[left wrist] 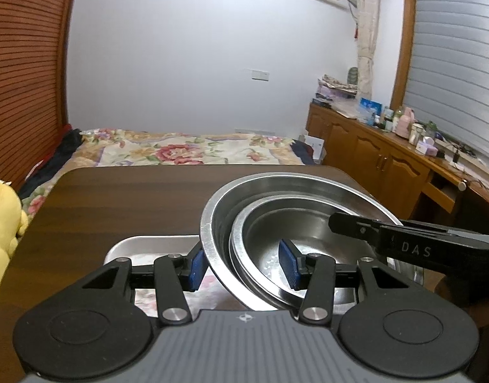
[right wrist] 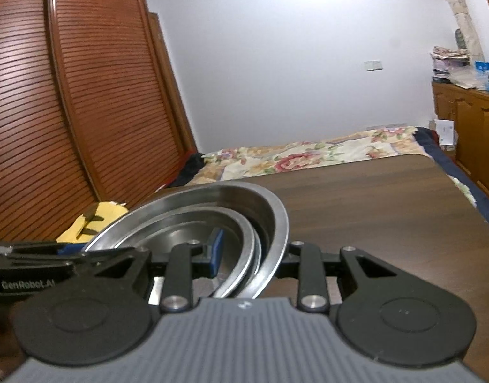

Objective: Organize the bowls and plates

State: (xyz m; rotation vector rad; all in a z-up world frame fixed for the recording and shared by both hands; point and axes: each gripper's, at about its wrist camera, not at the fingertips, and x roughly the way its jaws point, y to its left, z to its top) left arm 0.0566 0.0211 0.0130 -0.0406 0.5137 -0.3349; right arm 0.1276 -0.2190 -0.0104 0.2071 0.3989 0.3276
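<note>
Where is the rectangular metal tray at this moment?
In the left wrist view, the metal tray lies on the dark wooden table, low and left of centre, partly beneath the tilted steel bowls.

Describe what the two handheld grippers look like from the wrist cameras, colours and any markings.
Both match: the left gripper and right gripper have black linkage arms with silver pivot bolts, round black discs at each side, a ribbed grey body bearing a small emblem, and blue ribbed finger pads. Their black sides carry white lettering, "DAS" in the left view, "GenRobot.AI" in the right. No cables or sleeves show.
</note>
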